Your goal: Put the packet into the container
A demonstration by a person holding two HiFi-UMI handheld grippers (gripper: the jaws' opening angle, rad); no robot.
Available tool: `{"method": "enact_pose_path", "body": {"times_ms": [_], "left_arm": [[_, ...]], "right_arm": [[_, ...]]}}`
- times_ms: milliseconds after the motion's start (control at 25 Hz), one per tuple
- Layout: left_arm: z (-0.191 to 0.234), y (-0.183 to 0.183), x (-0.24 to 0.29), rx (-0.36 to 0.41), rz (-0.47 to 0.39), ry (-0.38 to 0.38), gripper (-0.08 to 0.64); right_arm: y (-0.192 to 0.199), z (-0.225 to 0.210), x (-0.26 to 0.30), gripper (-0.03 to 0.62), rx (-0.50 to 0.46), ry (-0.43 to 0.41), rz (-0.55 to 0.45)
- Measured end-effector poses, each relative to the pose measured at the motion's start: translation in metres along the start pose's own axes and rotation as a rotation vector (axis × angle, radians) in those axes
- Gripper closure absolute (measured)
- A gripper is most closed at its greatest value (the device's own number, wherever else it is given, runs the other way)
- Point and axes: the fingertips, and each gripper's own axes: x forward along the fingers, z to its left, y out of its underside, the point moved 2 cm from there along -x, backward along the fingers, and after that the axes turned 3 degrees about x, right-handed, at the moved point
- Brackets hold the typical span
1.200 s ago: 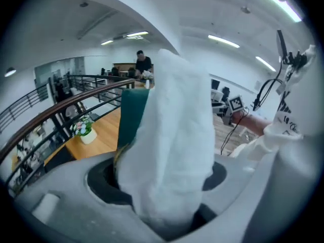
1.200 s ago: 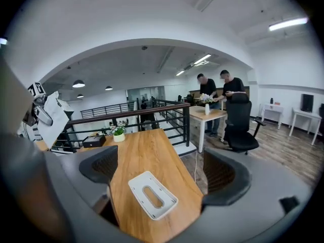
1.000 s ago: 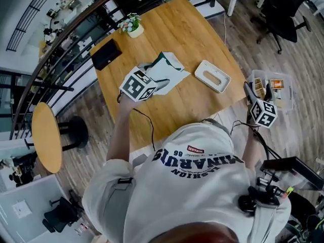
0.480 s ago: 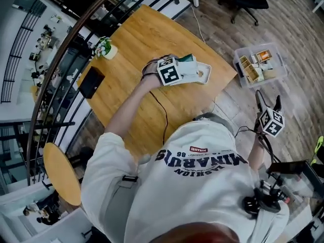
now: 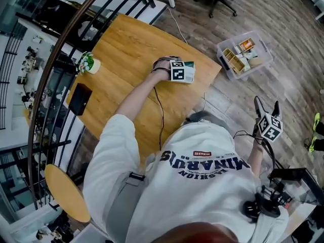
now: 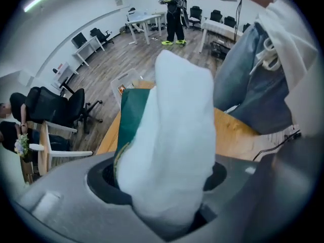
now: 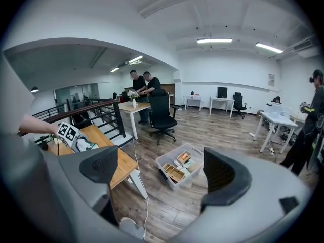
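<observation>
1. Left tongs [image 6: 164,178] pinched on packet [image 6: 172,110]: jaws part-way apart, pads pressed on both flanks of fat white-and-green bag, bag end poking well past tips. Wood tabletop and person's trouser leg [image 6: 253,80] behind bag.
2. Head view: left tongs [image 5: 180,74] aimed straight down over table [image 5: 126,44], nr edge on container side; packet [image 5: 189,70] peeking out beside tongs. Contact btw packet and tabletop: can't tell, hidden under tongs.
3. Right tongs [image 7: 163,172] spread wide, nothing btw pads, touching nothing; only floor and container [image 7: 180,165] visible thru gap.
4. Head view: right tongs [image 5: 266,105] held over wood floor at person's right, well apart from table, tips pointed roughly toward container [image 5: 244,54].
5. Container: clear bin on floor, nr table corner, small boxes visible inside. Packet not in it, well apart from it.
6. Right gripper view: packet [image 7: 87,145] at table [image 7: 109,158] edge, up left of bin; white cable [image 7: 135,186] hanging off table to floor.
7. Elsewhere on table: small plant pot [image 5: 88,63] and flat black item [image 5: 80,98] at far side, both well apart from packet.
8. Bkgd: black office chair [image 7: 161,116] beyond bin, people [image 7: 142,87] at desks further off.
</observation>
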Motion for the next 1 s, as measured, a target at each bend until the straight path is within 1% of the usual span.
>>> {"method": "enact_pose_path", "body": {"times_ms": [80,200,240,480,600,760,880,960,1000], "left_arm": [[0.004,0.006,0.026,0.024,0.044,0.008,0.238],[0.000,0.016,0.053,0.013,0.077,0.054,0.238],[-0.002,0.020,0.059,0.011,0.085,0.058,0.238],[-0.014,0.034,0.095,-0.024,0.110,0.025,0.238],[-0.013,0.033,0.098,-0.029,0.107,0.008,0.236],[-0.015,0.031,0.098,-0.031,0.102,0.009,0.233],[-0.011,0.031,0.098,-0.054,0.123,-0.004,0.201],[-0.010,0.033,0.095,-0.065,0.140,-0.021,0.176],[-0.011,0.033,0.091,-0.071,0.143,-0.029,0.175]], "right_arm": [[0.004,-0.003,-0.003,0.055,0.002,0.013,0.009],[0.005,-0.004,-0.005,0.055,0.006,0.027,0.021],[0.005,-0.004,-0.006,0.055,0.006,0.030,0.025],[0.004,0.008,-0.008,0.055,-0.003,0.015,0.043],[0.003,0.010,-0.008,0.055,0.003,0.012,0.044],[0.006,0.011,-0.006,0.055,0.015,0.000,0.048],[0.004,0.014,-0.001,0.055,-0.002,-0.011,0.043],[0.004,0.017,0.004,0.055,0.001,-0.022,0.044],[0.005,0.020,0.007,0.055,0.004,-0.031,0.046]]}}
